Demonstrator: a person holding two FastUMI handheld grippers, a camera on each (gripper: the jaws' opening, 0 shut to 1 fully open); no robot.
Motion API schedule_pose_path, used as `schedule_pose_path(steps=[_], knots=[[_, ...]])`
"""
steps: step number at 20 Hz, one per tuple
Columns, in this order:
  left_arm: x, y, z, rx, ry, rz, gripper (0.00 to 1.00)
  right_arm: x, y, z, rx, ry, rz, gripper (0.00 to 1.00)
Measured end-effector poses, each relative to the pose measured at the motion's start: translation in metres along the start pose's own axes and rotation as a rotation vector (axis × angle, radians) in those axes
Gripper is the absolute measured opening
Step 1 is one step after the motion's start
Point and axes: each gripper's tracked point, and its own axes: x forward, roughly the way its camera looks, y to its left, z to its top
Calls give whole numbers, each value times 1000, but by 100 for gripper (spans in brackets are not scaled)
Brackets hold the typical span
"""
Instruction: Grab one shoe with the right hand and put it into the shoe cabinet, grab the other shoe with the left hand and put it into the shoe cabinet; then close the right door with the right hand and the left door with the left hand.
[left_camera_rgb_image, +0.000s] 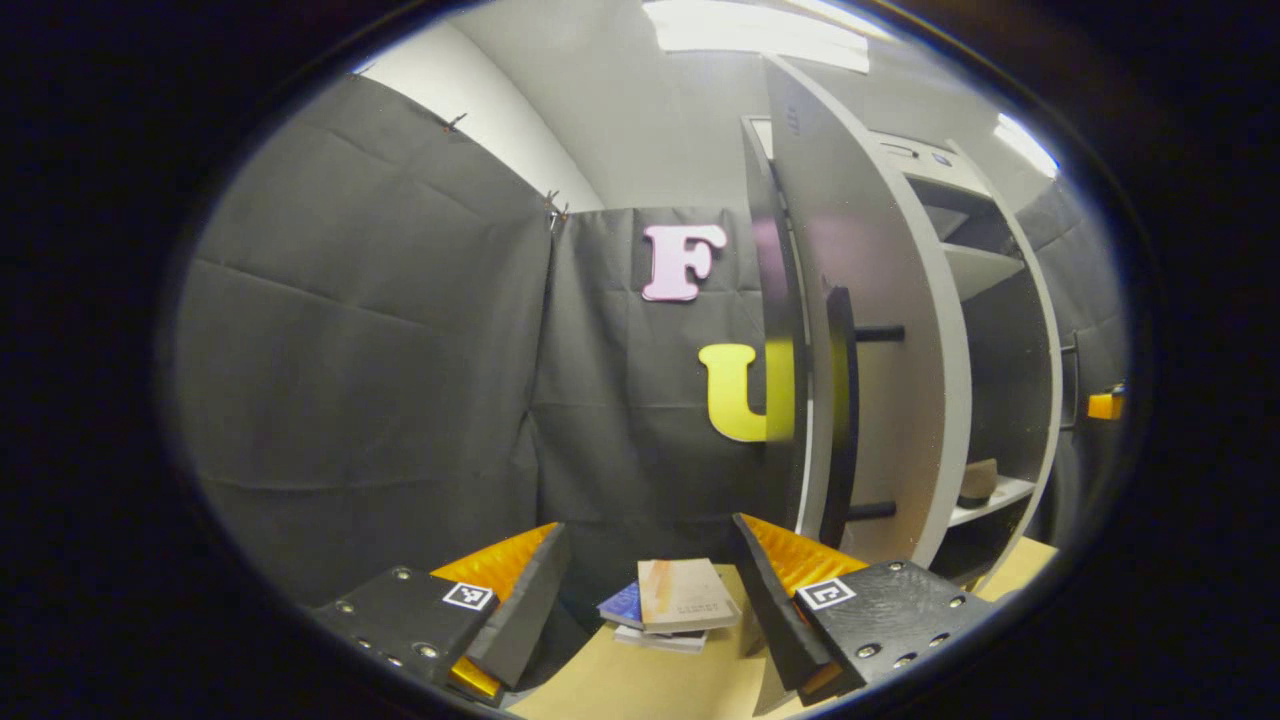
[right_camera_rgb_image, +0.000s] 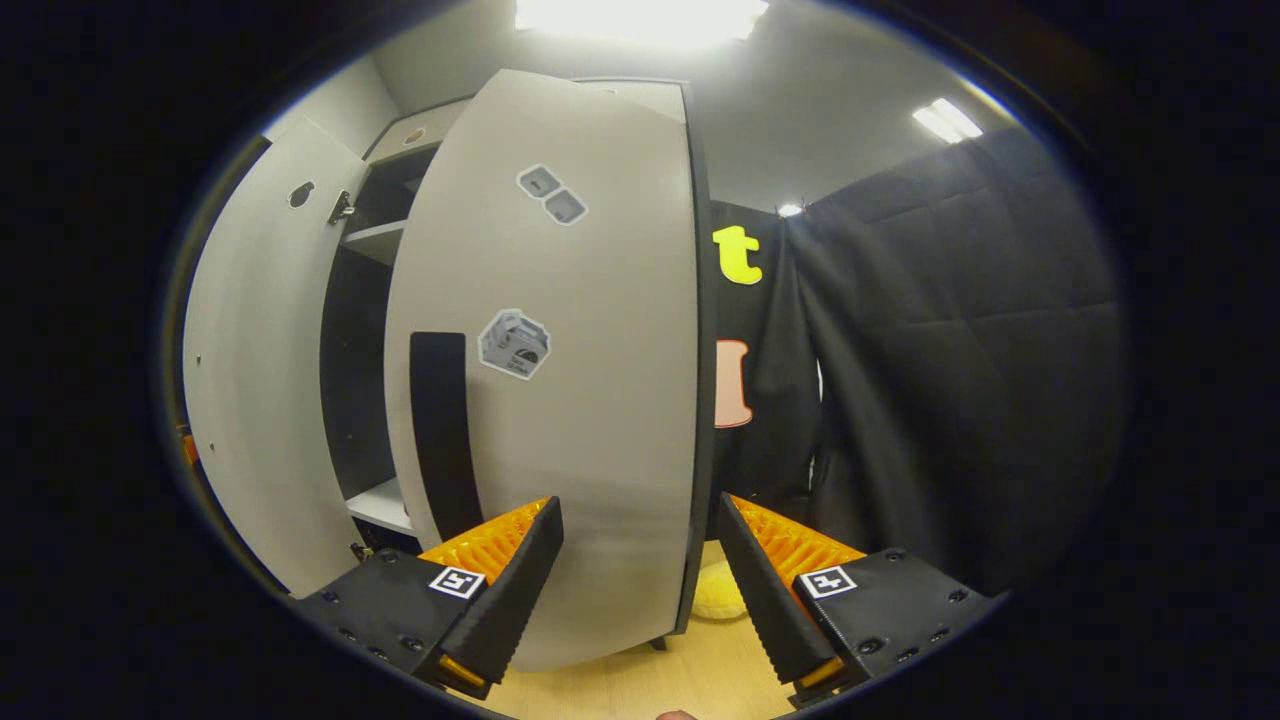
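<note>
While both cabinet doors stand ajar, my left gripper (left_camera_rgb_image: 645, 590) hangs released beside the left door (left_camera_rgb_image: 880, 330), near its black handle (left_camera_rgb_image: 840, 420). One shoe (left_camera_rgb_image: 978, 480) rests on the cabinet's lower shelf (left_camera_rgb_image: 1000, 497). My right gripper (right_camera_rgb_image: 640, 570) is also spread, empty, facing the right door (right_camera_rgb_image: 560, 420), whose outer edge lies between its fingers.
</note>
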Motion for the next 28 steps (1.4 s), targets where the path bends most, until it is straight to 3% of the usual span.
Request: schedule_pose_path(steps=[1, 2, 3, 5, 28], knots=[[3, -4, 5, 7, -9, -4, 98, -2, -7, -3, -1, 5, -11, 98], [6, -8, 9, 15, -17, -8, 93, -3, -15, -5, 2, 7, -21, 98], [9, -10, 11, 29, -21, 1, 98, -4, -21, -7, 7, 10, -27, 98], [8, -12, 16, 69, -26, 6, 98, -6, -31, -12, 13, 20, -33, 98], [-14, -120, 18, 50, -5, -93, 98, -20, -78, -31, 2, 68, 7, 98]])
